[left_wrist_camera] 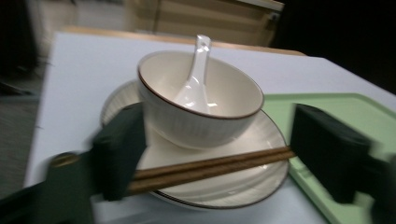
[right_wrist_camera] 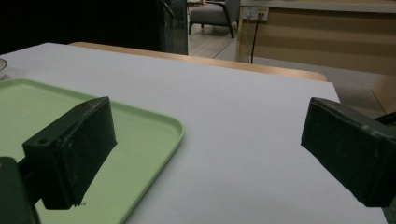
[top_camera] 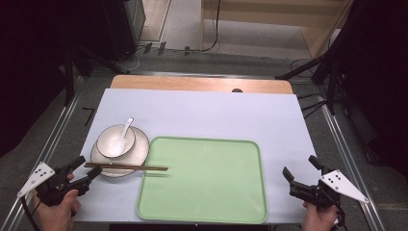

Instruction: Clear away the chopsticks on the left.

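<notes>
Looks like a lab / data-collection room to me, not a home.

I see a table [top_camera: 202,84] under a white sheet [top_camera: 202,115], boxed in by aluminium rails [top_camera: 62,120] on grey carpet, black stands [top_camera: 332,72] at both sides and cables [top_camera: 211,45] running over the floor. Behind: light wood cabinetry [right_wrist_camera: 327,37] with a wall socket [right_wrist_camera: 256,12] and a grey armchair [right_wrist_camera: 212,14]. Tableware on the sheet reads as staged props.

The right gripper [right_wrist_camera: 205,154] hovers with its black jaws spread wide above the white table [right_wrist_camera: 243,121], the left jaw over the rounded corner of the green tray [right_wrist_camera: 140,135]
</notes>
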A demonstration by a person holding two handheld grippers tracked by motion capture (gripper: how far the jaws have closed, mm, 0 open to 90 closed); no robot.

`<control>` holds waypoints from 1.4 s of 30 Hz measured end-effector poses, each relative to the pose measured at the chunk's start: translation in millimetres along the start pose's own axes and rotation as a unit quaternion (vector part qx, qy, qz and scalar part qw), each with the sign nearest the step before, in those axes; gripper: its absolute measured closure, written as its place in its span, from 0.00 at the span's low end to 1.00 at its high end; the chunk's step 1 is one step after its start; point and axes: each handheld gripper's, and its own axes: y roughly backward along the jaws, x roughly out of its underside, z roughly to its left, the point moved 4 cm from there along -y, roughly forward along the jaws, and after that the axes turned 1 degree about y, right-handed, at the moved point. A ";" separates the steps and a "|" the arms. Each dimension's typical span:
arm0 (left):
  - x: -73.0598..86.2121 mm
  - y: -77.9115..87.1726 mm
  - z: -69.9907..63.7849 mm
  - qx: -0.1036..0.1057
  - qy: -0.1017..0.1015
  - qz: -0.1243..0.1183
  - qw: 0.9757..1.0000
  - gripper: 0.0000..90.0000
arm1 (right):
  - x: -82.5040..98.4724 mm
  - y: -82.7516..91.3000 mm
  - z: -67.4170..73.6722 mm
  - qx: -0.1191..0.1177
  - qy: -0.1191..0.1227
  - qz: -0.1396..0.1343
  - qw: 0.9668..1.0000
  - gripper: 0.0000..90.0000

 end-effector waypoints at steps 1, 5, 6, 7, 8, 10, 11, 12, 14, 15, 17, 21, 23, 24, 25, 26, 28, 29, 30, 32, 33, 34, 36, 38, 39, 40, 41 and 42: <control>-1.9 1.9 -1.3 0.010 -0.002 -0.004 1.000 0.58 | 0.0 -0.1 -0.2 -0.001 -0.002 -0.002 1.000 0.03; -1.0 2.0 -8.5 0.047 0.001 0.012 0.999 0.93 | 0.6 -0.5 0.5 -0.003 -0.004 0.001 1.000 0.03; 0.2 1.0 -12.1 0.055 -0.003 0.018 0.998 0.98 | 0.8 -0.3 1.1 -0.004 -0.003 0.003 1.000 0.03; 1.3 -0.3 -16.5 0.062 -0.008 0.026 0.998 1.00 | 0.9 -0.3 1.6 -0.003 -0.002 0.003 1.000 0.03; 2.1 -2.2 -21.6 0.072 -0.009 0.035 0.997 1.00 | 0.9 -0.3 2.5 -0.005 -0.002 0.005 1.000 0.03; 3.0 -4.6 -27.1 0.083 -0.008 0.045 0.995 1.00 | 0.8 -0.5 3.2 -0.007 0.000 0.005 1.000 0.03; 5.5 -9.8 -37.0 0.100 -0.021 0.065 0.993 1.00 | 0.6 -1.3 4.8 -0.006 0.004 0.006 1.000 0.03; 5.5 -9.8 -37.0 0.100 -0.021 0.065 0.993 1.00 | 0.6 -1.3 4.8 -0.006 0.004 0.006 1.000 0.03; 8.3 -15.5 -46.2 0.110 -0.037 0.084 0.990 1.00 | 0.5 -2.8 7.3 -0.005 0.009 0.010 1.000 0.03; 10.1 -18.4 -50.3 0.117 -0.039 0.095 0.988 1.00 | 0.5 -2.8 7.3 -0.005 0.009 0.010 1.000 0.03; 14.3 -24.3 -55.9 0.124 -0.045 0.115 0.985 1.00 | 0.8 -3.5 8.7 -0.007 0.011 0.012 1.000 0.03; 20.6 -37.3 -62.0 0.116 -0.045 0.148 0.981 1.00 | 1.5 -4.7 11.0 -0.014 0.012 0.017 1.000 0.03; 22.3 -40.4 -62.9 0.112 -0.047 0.156 0.980 1.00 | 1.4 -5.0 11.4 -0.014 0.013 0.017 1.000 0.03; 23.1 -42.1 -63.1 0.110 -0.048 0.160 0.980 1.00 | 1.4 -5.3 11.9 -0.014 0.013 0.017 1.000 0.03; 24.8 -46.2 -62.8 0.107 -0.045 0.167 0.979 1.00 | 1.4 -5.7 12.9 -0.014 0.013 0.019 1.000 0.03; 24.8 -46.2 -62.8 0.107 -0.045 0.167 0.979 1.00 | 1.4 -5.7 13.3 -0.014 0.014 0.020 1.000 0.03; 26.0 -49.6 -61.8 0.100 -0.045 0.171 0.979 1.00 | 1.5 -5.9 13.5 -0.014 0.014 0.020 1.000 0.03; 26.6 -51.6 -61.3 0.098 -0.044 0.175 0.979 1.00 | 1.5 -6.4 13.9 -0.016 0.017 0.020 1.000 0.03; 26.8 -52.7 -60.9 0.096 -0.045 0.176 0.979 1.00 | 1.5 -6.6 14.0 -0.016 0.017 0.020 1.000 0.03; 27.3 -55.5 -60.4 0.093 -0.042 0.178 0.979 1.00 | 1.8 -6.8 14.3 -0.016 0.017 0.021 1.000 0.03; 27.3 -56.6 -59.8 0.092 -0.043 0.179 0.979 1.00 | 1.9 -7.0 14.1 -0.016 0.018 0.021 0.999 0.03; 27.3 -58.9 -59.1 0.088 -0.041 0.181 0.979 1.00 | 2.1 -7.0 14.3 -0.016 0.016 0.022 0.999 0.03; 27.5 -61.2 -58.6 0.083 -0.040 0.183 0.979 1.00 | 2.2 -7.1 14.4 -0.017 0.015 0.023 0.999 0.03; 27.9 -63.4 -58.4 0.080 -0.040 0.185 0.979 1.00 | 2.4 -7.1 14.3 -0.016 0.016 0.024 0.999 0.03; 27.9 -64.3 -58.2 0.080 -0.042 0.186 0.978 1.00 | 2.5 -7.2 14.3 -0.016 0.015 0.024 0.999 0.03; 27.8 -65.1 -58.3 0.080 -0.041 0.185 0.979 1.00 | 2.6 -7.2 14.2 -0.016 0.015 0.024 0.999 0.03; 27.8 -65.1 -58.3 0.080 -0.041 0.185 0.979 1.00 | 2.6 -7.2 14.3 -0.016 0.015 0.024 0.999 0.03; 27.6 -65.8 -58.2 0.078 -0.041 0.186 0.979 1.00 | 2.6 -7.1 14.3 -0.017 0.016 0.025 0.999 0.03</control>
